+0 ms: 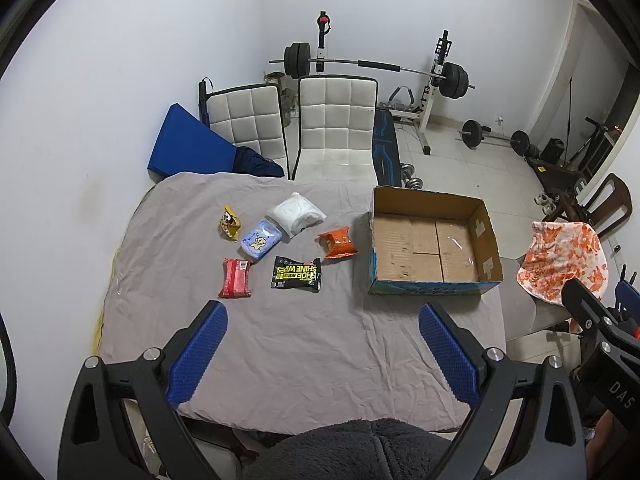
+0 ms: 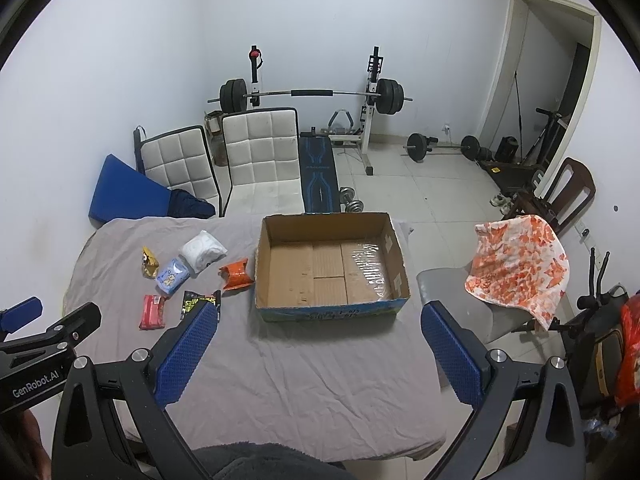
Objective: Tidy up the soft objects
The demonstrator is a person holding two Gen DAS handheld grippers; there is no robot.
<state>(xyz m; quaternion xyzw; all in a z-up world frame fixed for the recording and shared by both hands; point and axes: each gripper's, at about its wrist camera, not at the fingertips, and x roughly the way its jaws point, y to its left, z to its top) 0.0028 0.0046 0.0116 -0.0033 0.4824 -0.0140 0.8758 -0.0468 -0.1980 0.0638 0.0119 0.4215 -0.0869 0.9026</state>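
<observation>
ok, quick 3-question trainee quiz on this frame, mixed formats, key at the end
1. True or false: the cardboard box already holds a packet.
2. Which packet lies nearest the box?
A. red packet
B. orange packet
C. yellow packet
3. Fill in: both the left tongs and the right tongs are ____, holding nothing.

Key
1. False: only its bare bottom shows.
2. B: it lies just left of the box wall, on the grey cloth.
3. open
</observation>
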